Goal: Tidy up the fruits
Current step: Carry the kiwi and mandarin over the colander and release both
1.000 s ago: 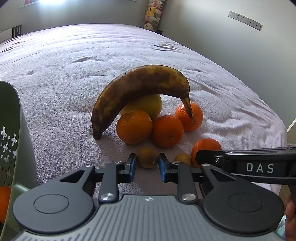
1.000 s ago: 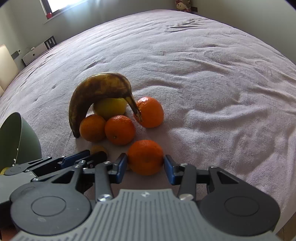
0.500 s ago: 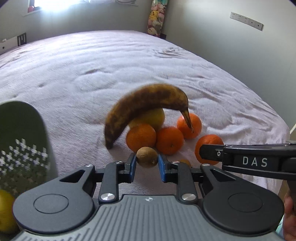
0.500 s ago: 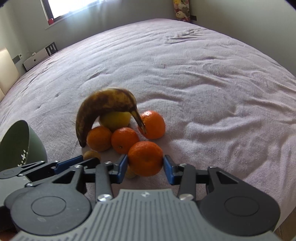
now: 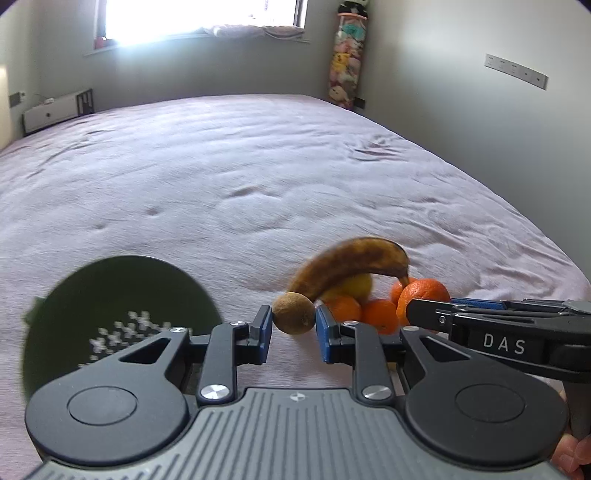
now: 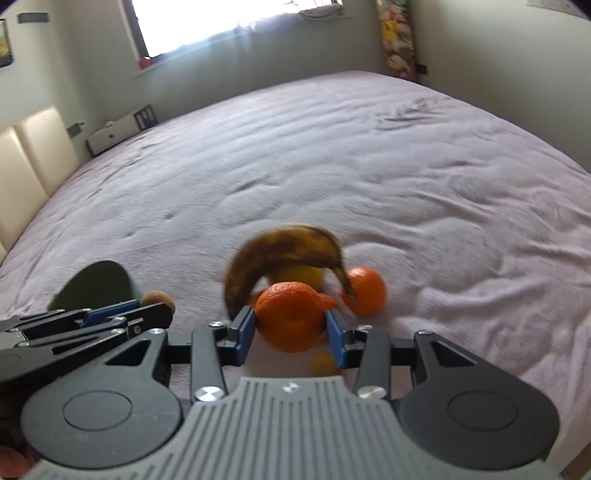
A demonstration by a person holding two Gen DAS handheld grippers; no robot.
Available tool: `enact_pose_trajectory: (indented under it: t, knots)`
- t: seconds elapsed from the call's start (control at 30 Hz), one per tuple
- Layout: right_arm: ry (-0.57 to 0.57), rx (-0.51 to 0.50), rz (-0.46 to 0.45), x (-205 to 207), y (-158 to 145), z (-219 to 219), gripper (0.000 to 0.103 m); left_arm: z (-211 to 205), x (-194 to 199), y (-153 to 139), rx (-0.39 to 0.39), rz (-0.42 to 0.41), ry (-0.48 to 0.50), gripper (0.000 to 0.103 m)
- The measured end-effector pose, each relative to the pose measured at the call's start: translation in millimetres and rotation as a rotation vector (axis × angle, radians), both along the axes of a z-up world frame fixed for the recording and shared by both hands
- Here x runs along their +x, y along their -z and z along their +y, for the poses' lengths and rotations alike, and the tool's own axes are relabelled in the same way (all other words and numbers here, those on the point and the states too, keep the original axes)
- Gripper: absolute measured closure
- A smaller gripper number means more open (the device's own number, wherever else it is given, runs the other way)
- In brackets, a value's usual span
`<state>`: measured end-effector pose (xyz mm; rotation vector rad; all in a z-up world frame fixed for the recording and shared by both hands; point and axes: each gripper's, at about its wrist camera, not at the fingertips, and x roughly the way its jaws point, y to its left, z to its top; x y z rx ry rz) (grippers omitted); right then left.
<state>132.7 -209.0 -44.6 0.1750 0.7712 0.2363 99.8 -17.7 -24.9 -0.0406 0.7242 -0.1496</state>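
Note:
My left gripper [image 5: 293, 330] is shut on a small brown kiwi [image 5: 294, 313], held above the bed. My right gripper [image 6: 290, 332] is shut on an orange [image 6: 290, 321], also lifted off the cover. In the left wrist view the right gripper [image 5: 428, 314] reaches in from the right with its orange [image 5: 423, 295]. Behind both lies the fruit pile: a browned banana [image 5: 347, 264] arched over a yellow fruit [image 5: 354, 286] and more oranges [image 5: 378, 314]. A dark green colander [image 5: 118, 317] sits to the left of the pile. The left gripper [image 6: 151, 310] and its kiwi [image 6: 157, 299] show in the right wrist view.
The fruit rests on a wide bed with a lilac cover [image 5: 240, 177]. A small yellowish fruit [image 6: 323, 363] lies under the right gripper. A headboard [image 6: 33, 158] is at the left, a window [image 5: 199, 18] at the back. A hand's fingertips [image 5: 570, 456] show at the lower right.
Both grippers have risen from the bed, the left lifting the kiwi it closed on and the right lifting its orange. The pile now sits lower in both views and the colander has come into full view.

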Motion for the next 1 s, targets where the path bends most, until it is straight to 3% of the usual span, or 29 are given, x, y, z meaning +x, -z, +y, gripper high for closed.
enact_pose_trajectory:
  t: [0.37, 0.57, 0.77, 1.0]
  knots:
    - [-0.200, -0.006, -0.111, -16, -31, 65, 0.064, 58, -20, -24, -0.012, 0.011, -0.110, 0.075]
    - [-0.316, -0.031, -0.134, -22, -37, 105, 0.065, 101, -21, -23, -0.098, 0.073, -0.170, 0.075]
    - [-0.432, -0.094, -0.137, -26, -33, 139, 0.066, 140, -24, -15, -0.130, 0.117, -0.236, 0.075]
    - [-0.565, -0.188, -0.119, -17, -19, 175, 0.066, 186, -24, 4, -0.287, 0.156, -0.305, 0.075]
